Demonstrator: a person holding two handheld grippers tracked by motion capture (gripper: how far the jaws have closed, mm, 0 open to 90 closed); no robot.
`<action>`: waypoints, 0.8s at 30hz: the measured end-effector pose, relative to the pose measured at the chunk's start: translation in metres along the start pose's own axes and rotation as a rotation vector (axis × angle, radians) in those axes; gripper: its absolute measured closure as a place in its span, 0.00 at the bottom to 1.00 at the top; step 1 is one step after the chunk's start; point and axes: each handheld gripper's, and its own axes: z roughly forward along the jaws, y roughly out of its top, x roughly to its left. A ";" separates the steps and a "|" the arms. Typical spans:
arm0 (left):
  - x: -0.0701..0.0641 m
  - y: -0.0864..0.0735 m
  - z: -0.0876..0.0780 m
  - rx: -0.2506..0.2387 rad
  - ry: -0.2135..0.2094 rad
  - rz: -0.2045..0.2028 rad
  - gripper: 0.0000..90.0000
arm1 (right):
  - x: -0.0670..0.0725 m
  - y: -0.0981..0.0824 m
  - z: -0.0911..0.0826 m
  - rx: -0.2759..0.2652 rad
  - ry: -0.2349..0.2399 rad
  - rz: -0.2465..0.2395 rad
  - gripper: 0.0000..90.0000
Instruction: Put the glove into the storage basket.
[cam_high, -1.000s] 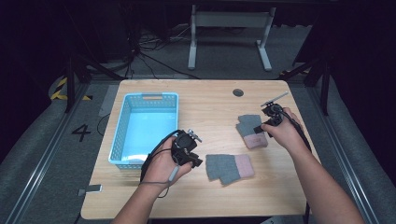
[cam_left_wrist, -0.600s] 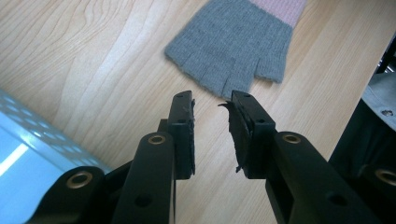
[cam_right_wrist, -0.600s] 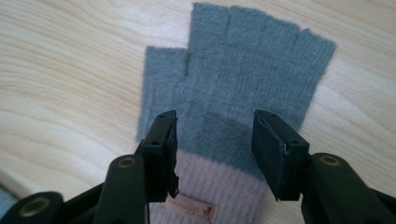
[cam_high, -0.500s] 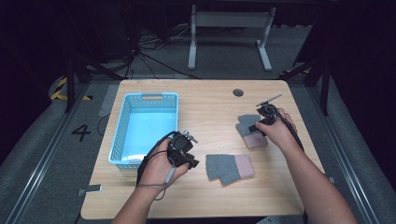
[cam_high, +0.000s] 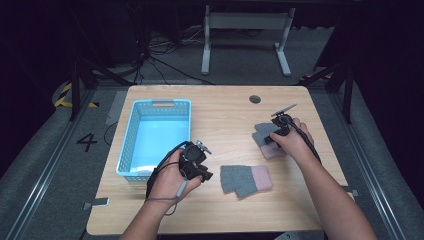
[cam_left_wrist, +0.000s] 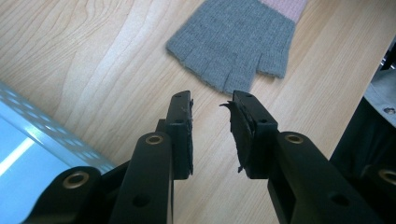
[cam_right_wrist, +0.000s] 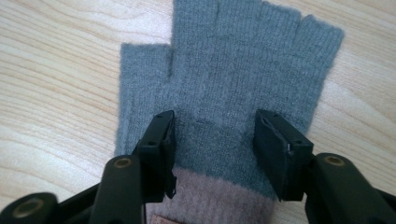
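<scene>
Table (cam_high: 225, 115): pale wood with visible grain, seen from above.
Basket (cam_high: 129, 150): light blue plastic, latticed walls, on the left part of the table, its long side running away from the person.
Left gripper (cam_high: 204, 175): held in the left hand just right of the basket's near corner; in its own view the two black jaws stand a little apart with nothing between them, tips close to the near glove's finger stubs.
Near glove (cam_high: 246, 180): fingerless knit, grey body with a pink cuff, lying flat near the table's middle front, cuff to the right, stubs toward the left gripper.
Far glove (cam_right_wrist: 224, 93): same grey knit with a pink cuff, flat on the right part of the table, four short finger stubs and a thumb pointing away from the right gripper.
Right gripper (cam_right_wrist: 212, 135): held low over the far glove; jaws spread wide, one at each side of the palm just above the cuff, not closed on it.
</scene>
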 end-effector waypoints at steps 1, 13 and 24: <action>0.000 0.000 0.000 0.000 0.000 0.000 0.77 | 0.001 0.000 0.000 0.001 -0.004 0.002 0.57; -0.001 0.002 0.002 0.002 -0.004 0.008 0.77 | 0.001 0.002 0.000 0.016 -0.033 0.002 0.80; 0.001 0.003 0.002 -0.004 -0.008 0.004 0.77 | -0.002 -0.001 -0.006 -0.011 0.026 -0.010 0.92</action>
